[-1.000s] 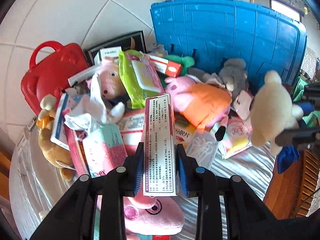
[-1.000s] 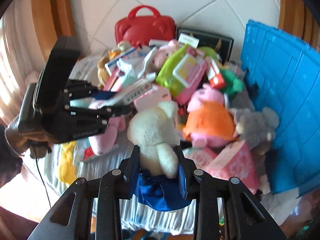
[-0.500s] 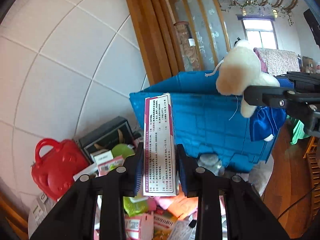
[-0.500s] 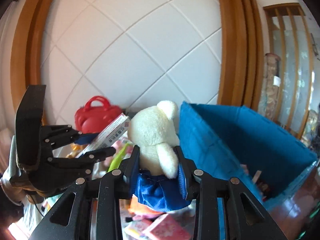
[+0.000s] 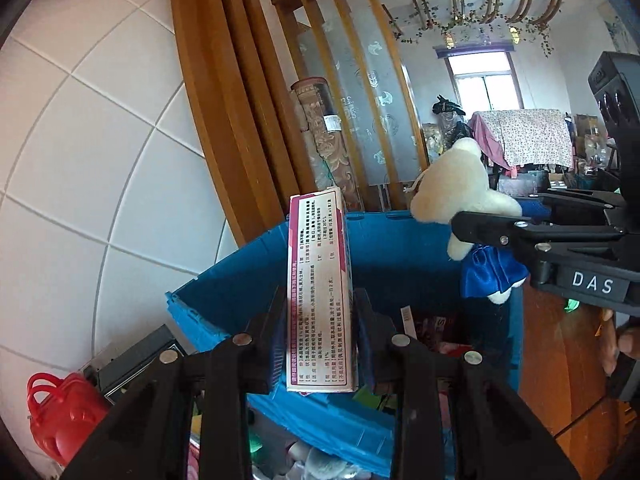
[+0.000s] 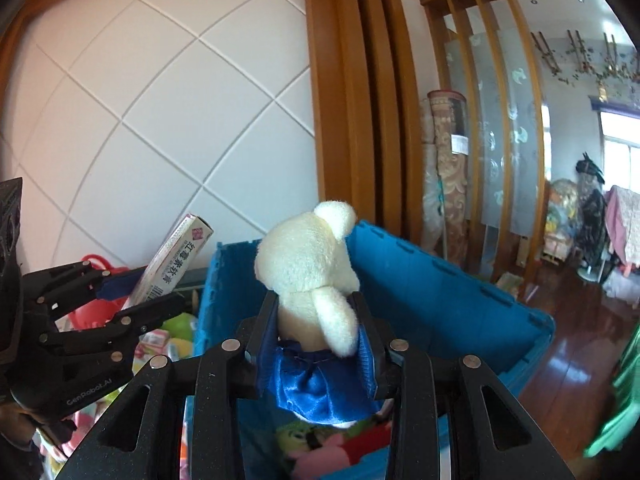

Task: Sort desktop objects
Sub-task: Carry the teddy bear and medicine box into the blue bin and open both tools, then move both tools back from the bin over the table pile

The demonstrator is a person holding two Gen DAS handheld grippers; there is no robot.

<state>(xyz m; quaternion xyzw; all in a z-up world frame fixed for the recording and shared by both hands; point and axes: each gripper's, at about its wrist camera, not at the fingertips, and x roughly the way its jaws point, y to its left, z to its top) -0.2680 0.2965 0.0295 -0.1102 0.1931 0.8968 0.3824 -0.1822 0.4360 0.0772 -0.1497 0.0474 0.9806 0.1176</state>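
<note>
My left gripper (image 5: 320, 300) is shut on a tall pink-and-white medicine box (image 5: 318, 248), held upright above the near rim of the blue crate (image 5: 404, 252). To its right, my right gripper (image 5: 486, 216) carries a cream plush bear (image 5: 452, 196) in a blue skirt. In the right wrist view that right gripper (image 6: 314, 300) has its jaws opening, the bear (image 6: 308, 252) still between the pads, over the open blue crate (image 6: 432, 292). At the left of this view, the left gripper (image 6: 156, 290) holds the box (image 6: 176, 256) tilted.
Colourful plush toys (image 6: 332, 444) lie inside the crate. A red bag (image 5: 60, 412) and a black box (image 5: 136, 360) sit left of it against the tiled wall. A wooden screen and a rolled carpet (image 5: 324, 140) stand behind; wooden floor (image 6: 572, 344) lies to the right.
Both grippers have risen with their loads from over the cluttered pile to above the crate's rim; the views now face the wall and room beyond.
</note>
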